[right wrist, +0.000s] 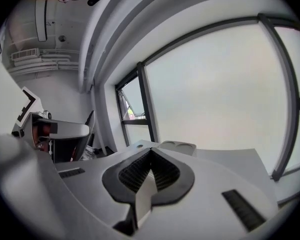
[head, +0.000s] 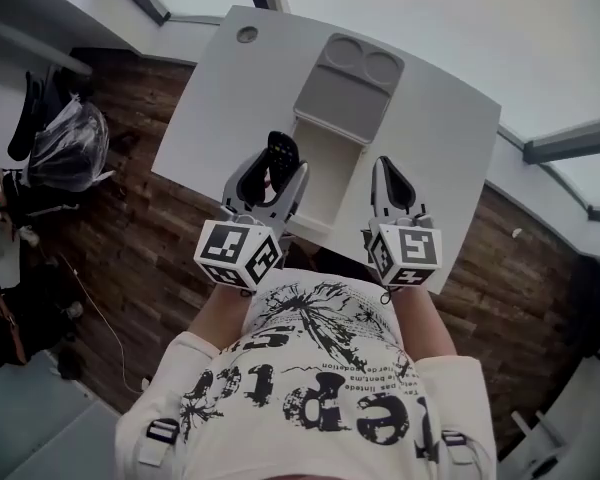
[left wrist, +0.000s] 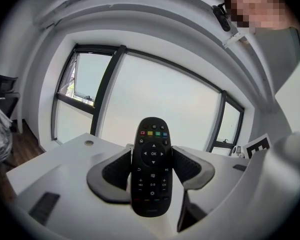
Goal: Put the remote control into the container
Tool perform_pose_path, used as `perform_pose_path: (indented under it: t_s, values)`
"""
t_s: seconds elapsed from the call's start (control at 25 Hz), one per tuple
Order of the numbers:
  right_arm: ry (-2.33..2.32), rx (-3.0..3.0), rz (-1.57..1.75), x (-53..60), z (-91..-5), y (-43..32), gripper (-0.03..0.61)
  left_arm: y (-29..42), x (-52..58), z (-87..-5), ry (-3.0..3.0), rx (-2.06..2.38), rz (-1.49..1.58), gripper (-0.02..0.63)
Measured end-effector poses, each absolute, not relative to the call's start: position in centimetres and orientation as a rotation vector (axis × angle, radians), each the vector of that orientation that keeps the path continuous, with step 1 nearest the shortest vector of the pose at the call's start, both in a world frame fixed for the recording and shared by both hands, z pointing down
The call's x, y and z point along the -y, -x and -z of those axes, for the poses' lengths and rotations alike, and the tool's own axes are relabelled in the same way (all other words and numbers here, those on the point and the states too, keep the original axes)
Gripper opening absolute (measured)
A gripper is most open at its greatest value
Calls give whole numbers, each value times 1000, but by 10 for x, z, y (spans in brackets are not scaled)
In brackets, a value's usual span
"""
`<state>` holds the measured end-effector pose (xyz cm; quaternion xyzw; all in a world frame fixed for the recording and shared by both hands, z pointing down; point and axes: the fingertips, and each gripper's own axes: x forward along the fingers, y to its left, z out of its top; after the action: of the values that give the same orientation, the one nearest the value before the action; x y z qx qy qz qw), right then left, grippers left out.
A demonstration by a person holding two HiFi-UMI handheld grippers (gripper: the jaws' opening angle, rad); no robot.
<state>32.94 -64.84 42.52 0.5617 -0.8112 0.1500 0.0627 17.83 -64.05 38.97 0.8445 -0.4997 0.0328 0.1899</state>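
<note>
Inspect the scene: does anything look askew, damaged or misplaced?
Nothing stands out. The left hand-held gripper holds the black plastic remote control squarely; the long white plastic container looks intact; the right hand-held gripper is shut.

head view: camera above the person, facing steeply down past the shirt (head: 320,368) onto the left gripper (head: 277,173), right gripper (head: 387,173) and table (head: 430,138). left gripper view: low over the table, facing along the jaws toward the windows (left wrist: 155,104), remote control (left wrist: 152,159) close to the lens. right gripper view: likewise low, facing windows. all three share the table's round hole (head: 247,34). head and right gripper views share the container (head: 346,93).
</note>
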Motion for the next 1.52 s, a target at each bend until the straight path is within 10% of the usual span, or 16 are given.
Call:
perform_pose_path:
  t_s: [1.52]
  values:
    - [-1684, 2189, -790, 670, -547, -320, 2, -224, 664, -632, -2073, 982, -823, 265]
